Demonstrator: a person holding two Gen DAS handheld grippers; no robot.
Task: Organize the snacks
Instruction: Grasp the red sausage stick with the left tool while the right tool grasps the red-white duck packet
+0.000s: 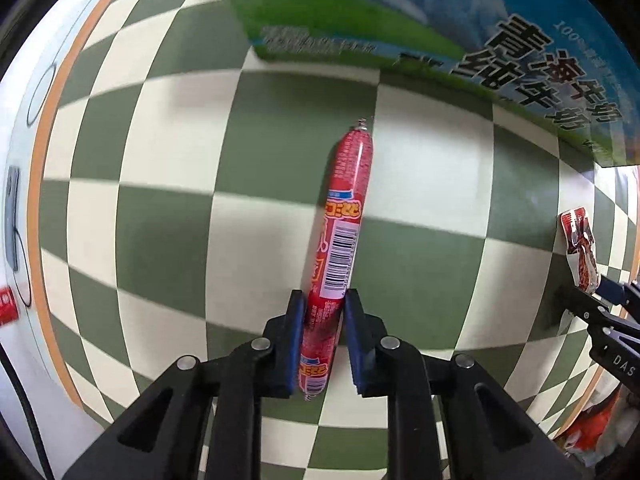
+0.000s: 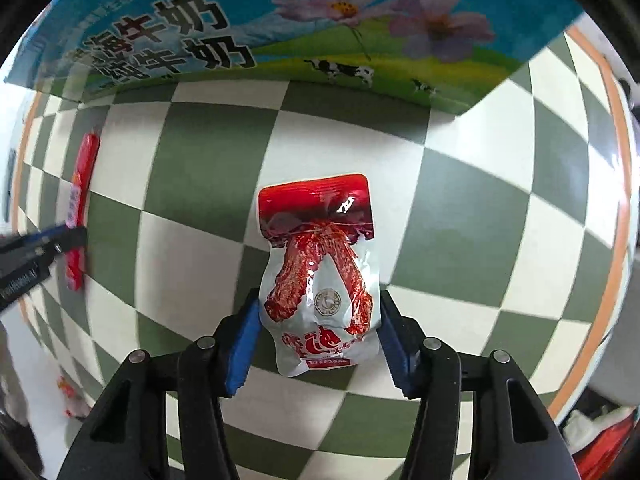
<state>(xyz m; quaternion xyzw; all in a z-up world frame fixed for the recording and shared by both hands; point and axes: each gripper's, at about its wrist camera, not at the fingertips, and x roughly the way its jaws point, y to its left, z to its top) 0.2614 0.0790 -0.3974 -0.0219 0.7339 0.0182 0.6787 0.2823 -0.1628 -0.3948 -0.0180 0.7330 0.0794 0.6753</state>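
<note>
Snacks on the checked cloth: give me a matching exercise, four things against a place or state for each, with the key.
Things:
1. sausage stick
2. pouch
3. milk carton
4. cloth

States:
A. green and cream checks
B. printed with cows and flowers
C. silver and red, between the right claw's pads
D. long, red, pinched by the left claw

Pairs: 1-D, 2-C, 3-B, 4-A

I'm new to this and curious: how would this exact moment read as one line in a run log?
left gripper: shut on sausage stick | right gripper: around meat pouch, grip unclear | surface: checkered cloth | behind: milk carton box
</note>
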